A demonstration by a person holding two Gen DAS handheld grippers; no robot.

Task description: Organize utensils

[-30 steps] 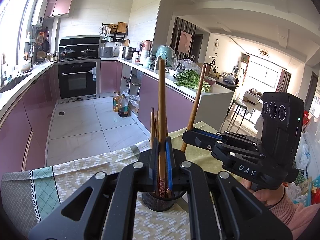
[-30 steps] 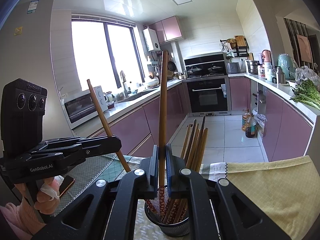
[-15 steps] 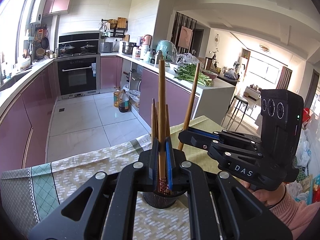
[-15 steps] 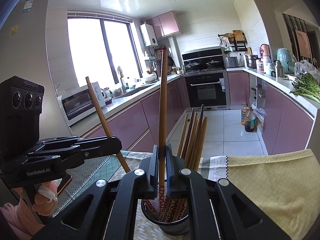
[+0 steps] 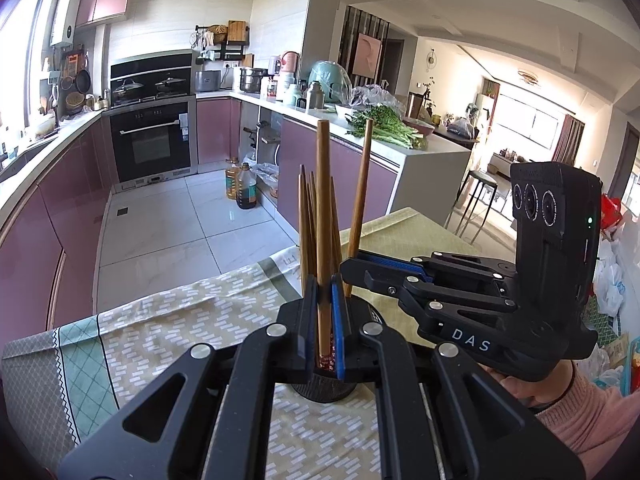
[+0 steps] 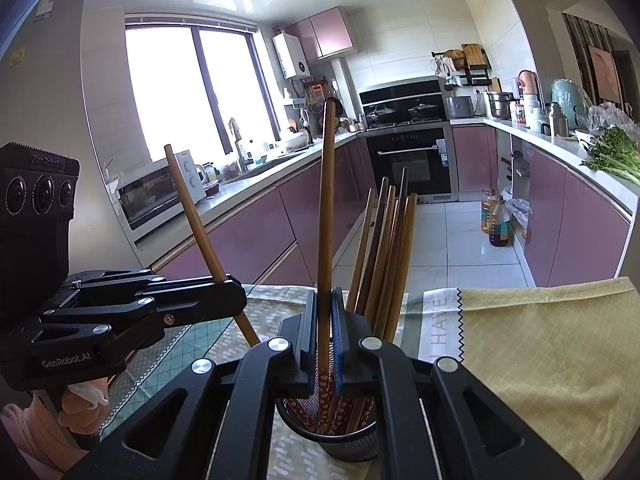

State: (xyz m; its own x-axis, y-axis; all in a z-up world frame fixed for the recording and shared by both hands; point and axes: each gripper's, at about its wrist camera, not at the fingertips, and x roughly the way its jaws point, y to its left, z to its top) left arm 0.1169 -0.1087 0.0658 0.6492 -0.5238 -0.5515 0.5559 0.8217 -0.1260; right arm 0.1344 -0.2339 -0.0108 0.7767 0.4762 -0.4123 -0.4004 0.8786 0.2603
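Both tools are over the black mesh holder [image 6: 344, 436], which stands on the cloth-covered bench [image 5: 180, 320] at the near edge of the kitchen. The left tool [image 5: 325, 320] is closed on one brown chopstick [image 5: 323, 216], held nearly upright, its patterned lower end down inside the holder's rim. From the right wrist view, this same tool comes in from the left, roughly level, carried by a hand [image 6: 82, 408] in a pink sleeve, and its chopstick leans away to the upper left. The right tool [image 6: 325, 344] is likewise clamped narrow on a second chopstick [image 6: 326, 208], standing almost vertical, with its flowered tip reaching into the holder. In the left wrist view the right tool enters from the right side, tipped slightly downward, the person's hand [image 5: 532, 388] gripping beneath its body. A bundle of other chopsticks [image 6: 384, 256] already stands in the holder, fanned and leaning to the far right, just beside the right tool's stick. A yellow cloth [image 6: 552, 360] covers the right part of the bench.
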